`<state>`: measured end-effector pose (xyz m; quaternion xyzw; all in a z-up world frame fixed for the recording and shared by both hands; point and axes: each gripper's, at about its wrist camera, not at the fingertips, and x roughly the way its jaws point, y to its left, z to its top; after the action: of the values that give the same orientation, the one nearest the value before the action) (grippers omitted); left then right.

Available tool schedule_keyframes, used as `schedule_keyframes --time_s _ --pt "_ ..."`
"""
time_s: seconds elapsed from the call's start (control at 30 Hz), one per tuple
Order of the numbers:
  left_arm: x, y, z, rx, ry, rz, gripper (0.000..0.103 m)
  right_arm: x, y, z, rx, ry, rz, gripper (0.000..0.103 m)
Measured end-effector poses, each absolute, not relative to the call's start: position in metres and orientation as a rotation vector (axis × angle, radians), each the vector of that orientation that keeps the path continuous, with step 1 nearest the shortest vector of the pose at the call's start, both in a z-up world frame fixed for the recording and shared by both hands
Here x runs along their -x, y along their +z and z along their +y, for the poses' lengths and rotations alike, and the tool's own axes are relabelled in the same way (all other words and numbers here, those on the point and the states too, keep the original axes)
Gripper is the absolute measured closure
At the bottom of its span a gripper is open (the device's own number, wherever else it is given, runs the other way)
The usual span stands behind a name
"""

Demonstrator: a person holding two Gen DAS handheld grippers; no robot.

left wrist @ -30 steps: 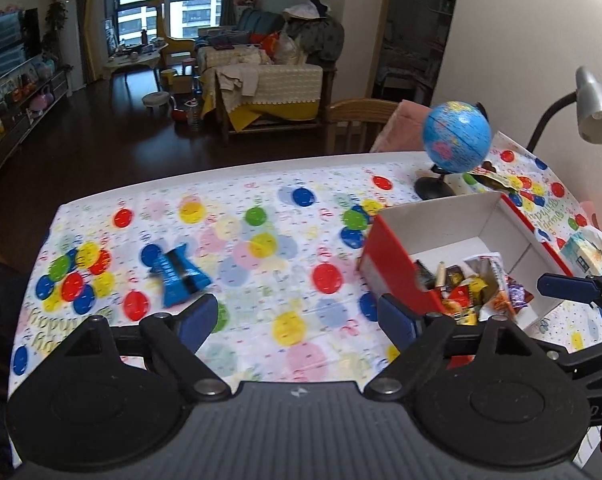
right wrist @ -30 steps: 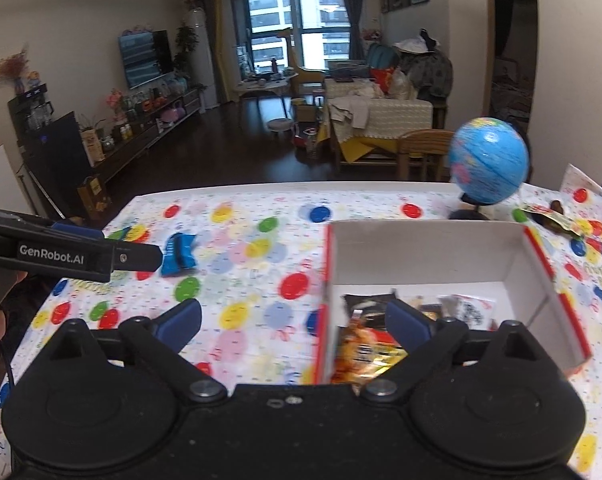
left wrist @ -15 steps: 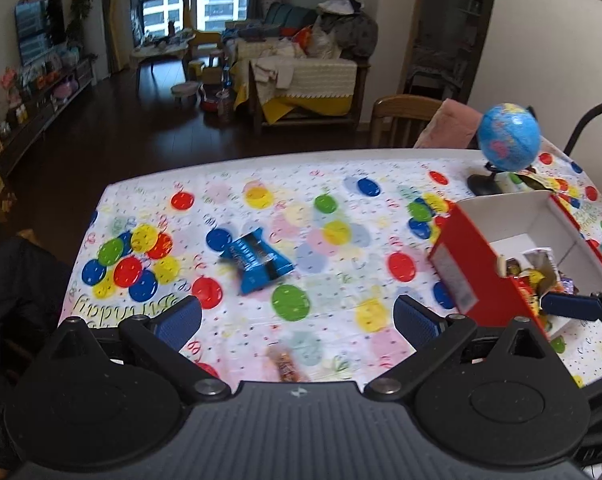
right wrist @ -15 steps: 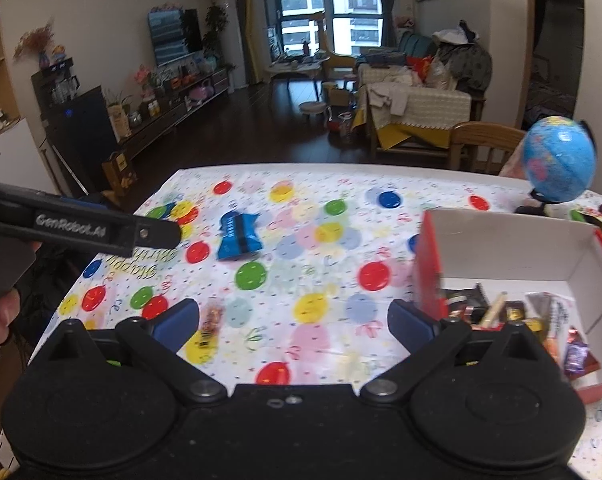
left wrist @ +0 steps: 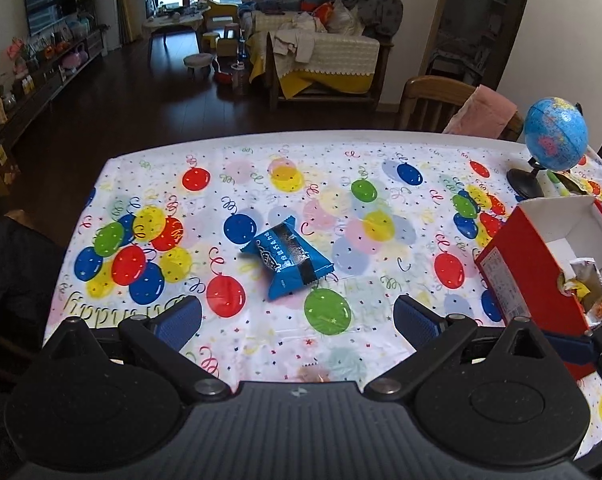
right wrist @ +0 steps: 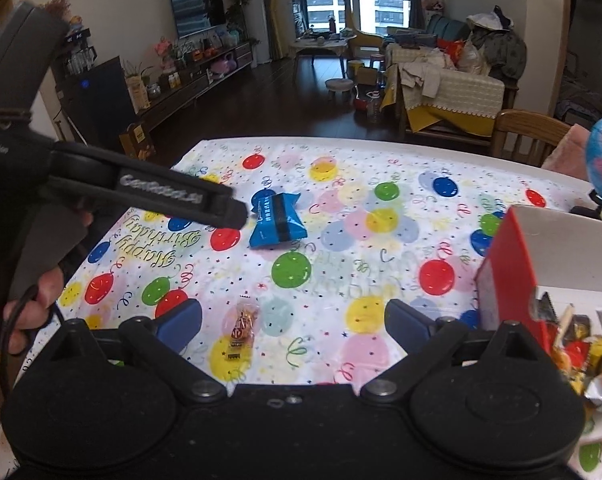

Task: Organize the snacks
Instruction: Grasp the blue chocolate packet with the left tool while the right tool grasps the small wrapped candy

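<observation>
A: Your left gripper (left wrist: 297, 320) gapes wide, empty; the blue snack packet (left wrist: 287, 266) lies just ahead of it.

B: Your right gripper (right wrist: 293, 322) too, 1 small candy (right wrist: 243, 326) lying between its fingers, the red box (right wrist: 509, 264) right.

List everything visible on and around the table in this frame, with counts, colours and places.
Blue snack packet: one, blue with a black band, mid-table, lying flat.
Small candy: one, clear and orange wrapper, near table edge.
Box: one, red outside and white inside, right side, holding mixed snack wrappers.
Globe: one, blue, on a black stand, far right corner.
Tablecloth: one, white with coloured balloons.
Wooden chair: one, brown, behind the table.
Left gripper: one, black with blue pads, open, empty.
Right gripper: one, black with blue pads, open, empty.
Hand: one, holding the left gripper's handle.
</observation>
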<state>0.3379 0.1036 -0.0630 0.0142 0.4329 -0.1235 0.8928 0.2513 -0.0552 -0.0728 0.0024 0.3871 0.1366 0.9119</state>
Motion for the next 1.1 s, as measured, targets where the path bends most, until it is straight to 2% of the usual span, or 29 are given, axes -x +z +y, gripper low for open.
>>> schedule_keyframes --time_s 0.1,0.27,0.5,0.57,1.1 --pt "-0.35 -0.071 0.102 -0.02 -0.262 0.922 0.0 -0.262 -0.082 -0.047 0.012 0.313 0.821 0.01" --pt "-0.371 -0.085 0.102 -0.011 -0.26 0.962 0.0 -0.282 -0.104 -0.038 -0.002 0.361 0.889 0.025" --pt "-0.41 -0.103 0.099 -0.017 -0.221 1.018 0.0 -0.304 -0.129 -0.015 0.053 0.469 0.966 0.034" --pt "-0.424 -0.109 0.098 -0.004 -0.215 1.046 0.0 -0.307 -0.131 -0.009 0.081 0.486 0.972 0.04" --pt "-0.491 -0.142 0.093 0.051 -0.17 1.197 0.0 -0.335 -0.152 0.004 0.164 0.511 1.002 0.056"
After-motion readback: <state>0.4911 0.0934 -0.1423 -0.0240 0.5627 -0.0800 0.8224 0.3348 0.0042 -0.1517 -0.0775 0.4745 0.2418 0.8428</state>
